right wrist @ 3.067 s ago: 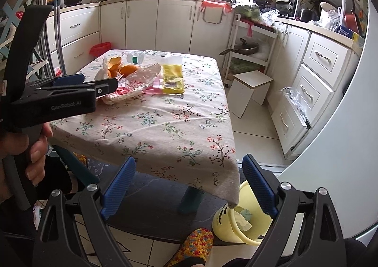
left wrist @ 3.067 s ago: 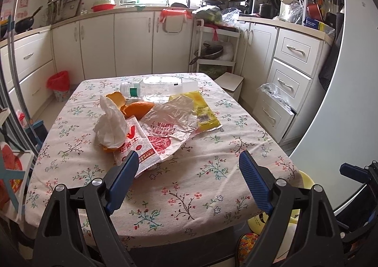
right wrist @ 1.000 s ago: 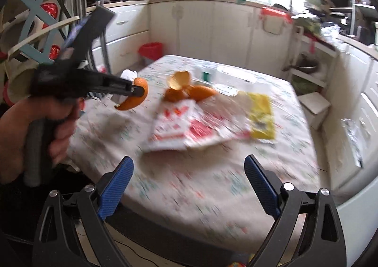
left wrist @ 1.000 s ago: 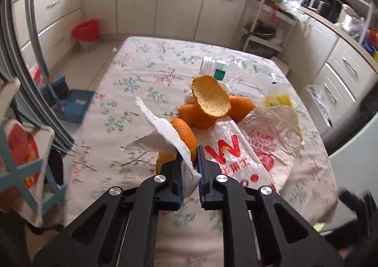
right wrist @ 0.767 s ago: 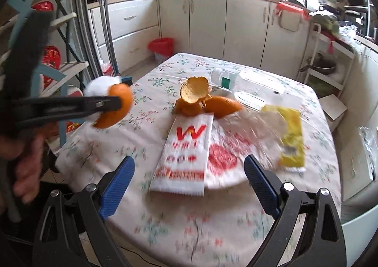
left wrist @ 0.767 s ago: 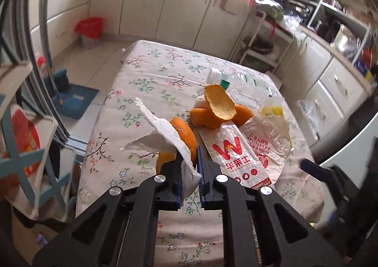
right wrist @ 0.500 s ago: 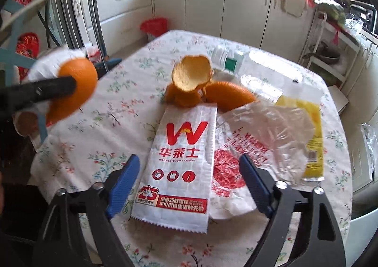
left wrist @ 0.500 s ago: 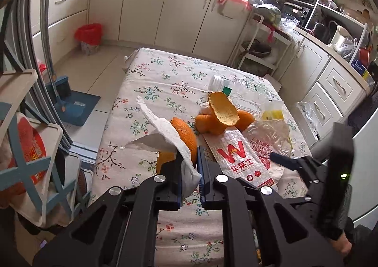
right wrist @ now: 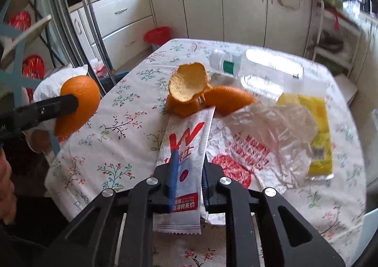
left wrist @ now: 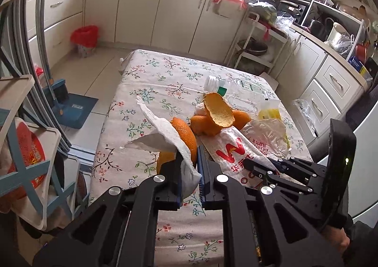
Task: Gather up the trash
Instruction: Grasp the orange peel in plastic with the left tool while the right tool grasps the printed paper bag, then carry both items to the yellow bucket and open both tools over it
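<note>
My left gripper (left wrist: 190, 172) is shut on a white tissue (left wrist: 163, 130) wrapped around a piece of orange peel (left wrist: 184, 134), held up over the table's left side. The right wrist view shows that same peel (right wrist: 80, 101) in the left gripper (right wrist: 70, 104). My right gripper (right wrist: 189, 172) is closing its jaws on the near end of a white paper bag with a red W (right wrist: 186, 139), which is buckled between the pads. The right gripper (left wrist: 250, 165) reaches in from the right in the left wrist view. More orange peels (right wrist: 186, 87) lie beyond the bag.
On the floral tablecloth (right wrist: 122, 125) lie a clear plastic bottle (right wrist: 259, 66), a crumpled clear wrapper on red-printed paper (right wrist: 267, 130) and a yellow packet (right wrist: 316, 125). A red-lined bin (left wrist: 85, 37) stands by the cabinets. A blue rack (left wrist: 23, 160) stands at left.
The right gripper came down over the table onto the white paper bag and its jaws went from wide open to nearly closed. The left gripper drew back slightly, still gripping tissue and peel.
</note>
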Available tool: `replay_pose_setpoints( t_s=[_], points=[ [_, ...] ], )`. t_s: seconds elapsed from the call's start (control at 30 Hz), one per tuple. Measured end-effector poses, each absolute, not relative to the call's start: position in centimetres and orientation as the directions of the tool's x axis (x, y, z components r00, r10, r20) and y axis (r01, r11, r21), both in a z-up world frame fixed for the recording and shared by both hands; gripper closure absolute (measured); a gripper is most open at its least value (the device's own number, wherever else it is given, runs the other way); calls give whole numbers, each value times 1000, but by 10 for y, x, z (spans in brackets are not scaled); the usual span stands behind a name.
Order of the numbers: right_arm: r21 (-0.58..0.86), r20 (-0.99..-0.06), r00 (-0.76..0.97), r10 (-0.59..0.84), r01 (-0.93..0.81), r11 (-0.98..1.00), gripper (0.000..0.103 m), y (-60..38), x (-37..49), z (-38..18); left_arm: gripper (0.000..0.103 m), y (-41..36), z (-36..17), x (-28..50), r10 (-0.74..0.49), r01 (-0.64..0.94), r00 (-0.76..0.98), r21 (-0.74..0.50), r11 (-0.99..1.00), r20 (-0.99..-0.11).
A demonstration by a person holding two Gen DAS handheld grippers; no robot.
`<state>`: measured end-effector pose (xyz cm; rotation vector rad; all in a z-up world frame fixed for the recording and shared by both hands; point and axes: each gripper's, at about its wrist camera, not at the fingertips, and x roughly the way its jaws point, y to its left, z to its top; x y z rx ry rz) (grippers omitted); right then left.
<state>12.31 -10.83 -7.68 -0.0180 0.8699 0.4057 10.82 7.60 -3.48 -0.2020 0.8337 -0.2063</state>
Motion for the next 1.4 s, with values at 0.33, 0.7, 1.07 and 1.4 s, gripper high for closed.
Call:
replay_pose_setpoints(
  t_s=[0.33,0.7,1.07,1.4],
  points=[
    [159,-700,583,412,-436,886,102,-95,105,-62,93,73,-34,107,-263,115,657,-251,961,-707],
    [139,-576,707,410,-409,902,102,-128,50,-26,93,31,-16,87,-191,186,744,-77,980,-640],
    [113,-527,765,370,-368,923,102,-157,34,-12,93,-8,-7,77,-186,242,767,8,970,-613],
    [76,-509,794,332,-342,937,102,-176,22,-6,93,-27,-5,72,-198,281,774,46,959,-601]
  ],
)
